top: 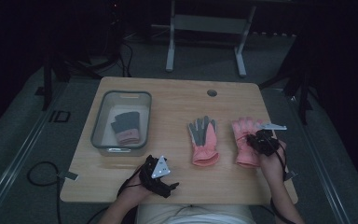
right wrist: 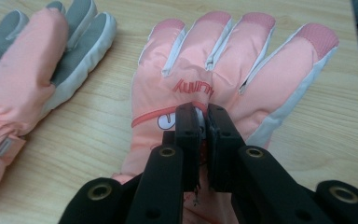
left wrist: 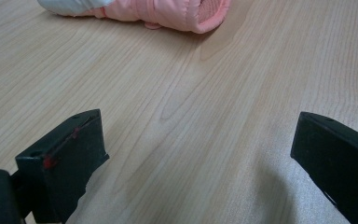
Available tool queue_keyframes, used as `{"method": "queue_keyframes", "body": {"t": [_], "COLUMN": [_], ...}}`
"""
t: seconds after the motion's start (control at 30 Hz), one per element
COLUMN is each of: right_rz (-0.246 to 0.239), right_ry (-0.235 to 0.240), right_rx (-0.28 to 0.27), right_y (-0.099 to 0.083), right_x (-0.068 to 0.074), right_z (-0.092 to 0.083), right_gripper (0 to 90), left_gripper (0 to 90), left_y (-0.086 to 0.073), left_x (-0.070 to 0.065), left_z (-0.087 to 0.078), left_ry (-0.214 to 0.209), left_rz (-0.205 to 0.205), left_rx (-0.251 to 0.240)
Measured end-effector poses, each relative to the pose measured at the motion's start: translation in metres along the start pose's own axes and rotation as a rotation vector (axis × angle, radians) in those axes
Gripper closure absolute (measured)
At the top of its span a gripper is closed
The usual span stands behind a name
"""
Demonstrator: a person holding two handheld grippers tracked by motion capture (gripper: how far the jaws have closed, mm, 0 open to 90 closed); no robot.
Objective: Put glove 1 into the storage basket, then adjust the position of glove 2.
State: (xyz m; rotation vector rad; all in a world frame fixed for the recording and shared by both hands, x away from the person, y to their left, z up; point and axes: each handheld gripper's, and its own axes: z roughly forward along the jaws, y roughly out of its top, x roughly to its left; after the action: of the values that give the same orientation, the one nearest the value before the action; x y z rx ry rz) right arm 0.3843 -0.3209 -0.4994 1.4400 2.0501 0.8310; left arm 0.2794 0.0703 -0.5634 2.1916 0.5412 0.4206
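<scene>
Where jaws pinch: glove (right wrist: 205, 79) (quilted pink)

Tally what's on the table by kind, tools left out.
Pink gloves lying on the bare table: 2, the middle glove and the right glove
Clear bins: 1, the bin
Grey and pink gloves in the bin: 1, the bin glove
Total: 4

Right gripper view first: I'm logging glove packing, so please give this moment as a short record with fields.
right gripper: jaws shut, pinching fabric on the back of the right pink glove
left gripper: jaws open, holding nothing, near the table's front edge
left pink glove: lies flat, grey palm up, apart from the other
grey bin: holds a grey and pink glove
</scene>
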Motion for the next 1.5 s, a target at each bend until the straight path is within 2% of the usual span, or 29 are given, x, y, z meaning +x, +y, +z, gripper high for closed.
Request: {"method": "queue_keyframes", "body": {"t": [0.2,0.3,0.43,0.6,0.73,0.9,1.2,1.27,1.33,1.43,1.5], "right_rz": [-0.014,-0.012,-0.007,-0.048,-0.052,-0.074,-0.098,-0.103,-0.115,-0.11,-0.105], "right_ry": [0.005,0.022,0.026,0.043,0.055,0.065,0.053,0.057,0.064,0.077,0.082], "right_rx": [0.021,0.021,0.031,0.009,-0.002,-0.004,0.023,0.044,0.055,0.067,0.071], "right_y": [-0.003,-0.005,0.0,0.005,0.006,0.007,0.006,0.005,0.002,-0.002,-0.004], "right_x": [-0.002,-0.002,-0.004,-0.01,-0.014,-0.017,-0.018,-0.018,-0.016,-0.014,-0.014], "right_z": [0.021,0.027,0.024,0.013,0.005,0.001,0.008,0.013,0.018,0.024,0.026], "right_gripper": [83.5,80.6,73.8,70.2,69.1,63.6,58.0,56.5,59.6,71.6,76.6], "left_gripper": [2.6,2.6,2.6,2.6,2.6,2.6,2.6,2.6,2.6,2.6,2.6], "left_y": [0.0,-0.001,-0.001,-0.001,-0.001,-0.001,-0.001,-0.001,-0.001,-0.001,-0.001], "left_x": [0.0,0.001,0.001,0.001,0.001,0.0,0.0,0.0,0.0,0.0,0.0], "left_z": [0.0,0.0,0.0,0.0,0.0,0.0,0.0,0.0,0.0,0.0,0.0], "left_ry": [-0.002,-0.006,-0.005,-0.002,-0.004,-0.002,0.0,-0.001,-0.001,-0.001,-0.001], "left_rz": [0.0,-0.004,-0.005,-0.003,-0.004,-0.004,-0.001,-0.001,-0.003,-0.003,0.001], "left_rx": [0.003,0.003,0.003,0.003,0.005,0.005,0.008,0.004,0.003,0.003,0.005]}}
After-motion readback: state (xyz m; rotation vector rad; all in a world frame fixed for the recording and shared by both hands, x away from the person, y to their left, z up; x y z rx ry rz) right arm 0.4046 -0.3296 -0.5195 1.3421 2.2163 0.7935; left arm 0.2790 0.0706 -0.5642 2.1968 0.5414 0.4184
